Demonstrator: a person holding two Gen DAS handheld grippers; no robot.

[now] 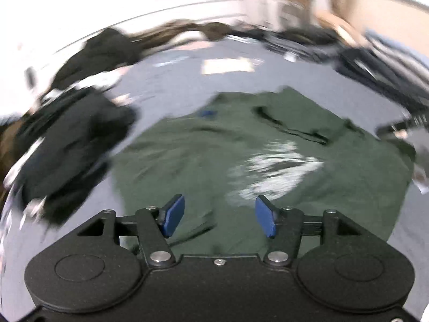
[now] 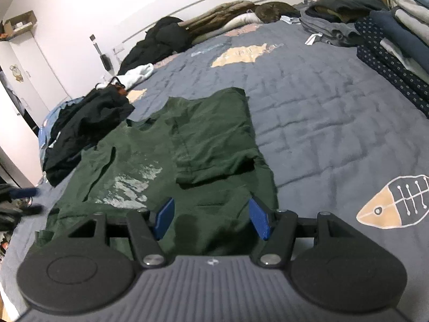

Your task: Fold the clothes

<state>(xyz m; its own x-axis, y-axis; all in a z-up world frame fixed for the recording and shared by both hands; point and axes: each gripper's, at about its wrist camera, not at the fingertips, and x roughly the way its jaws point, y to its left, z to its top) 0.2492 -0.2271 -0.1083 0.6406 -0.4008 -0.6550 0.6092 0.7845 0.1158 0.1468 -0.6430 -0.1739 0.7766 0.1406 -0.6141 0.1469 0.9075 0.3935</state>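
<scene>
- Right gripper [image 2: 211, 218]: blue pads [image 2: 164, 218] stand well apart, nothing between them. They hang over the near hem of the dark green T-shirt [image 2: 214, 139]; no contact with the cloth is visible.
- Left gripper [image 1: 219, 216]: pads [image 1: 174, 214] apart at a moderate gap, empty. Green cloth lies below and beyond them, not pinched. This view is smeared by motion, so fine detail is unreliable.
- T-shirt position: spread flat on the grey-blue quilt [image 2: 335, 123], near edge of the bed, directly ahead of both grippers. A pale, cracked chest print [image 2: 134, 185] faces up.
- Progress, judged: first fold looks done. In the right wrist view the right-hand side panel, sleeve included, is laid over the body, with its fold edge running up the middle and ending just beside the print.
- Remaining, judged: the left side and its sleeve are unfolded and somewhat rumpled; that panel needs bringing in, then the hem folding up toward the collar. Roughly a third complete for this garment.
- Beside the shirt, left: a crumpled heap of black clothing [image 2: 85, 128], touching or nearly touching the sleeve; cannot tell which. Likely waiting its turn.
- Far right: a stack of folded textiles [image 2: 396, 53], well apart from the shirt.
- Far end: more dark and brown garments [image 2: 219, 18] piled along the wall.
</scene>
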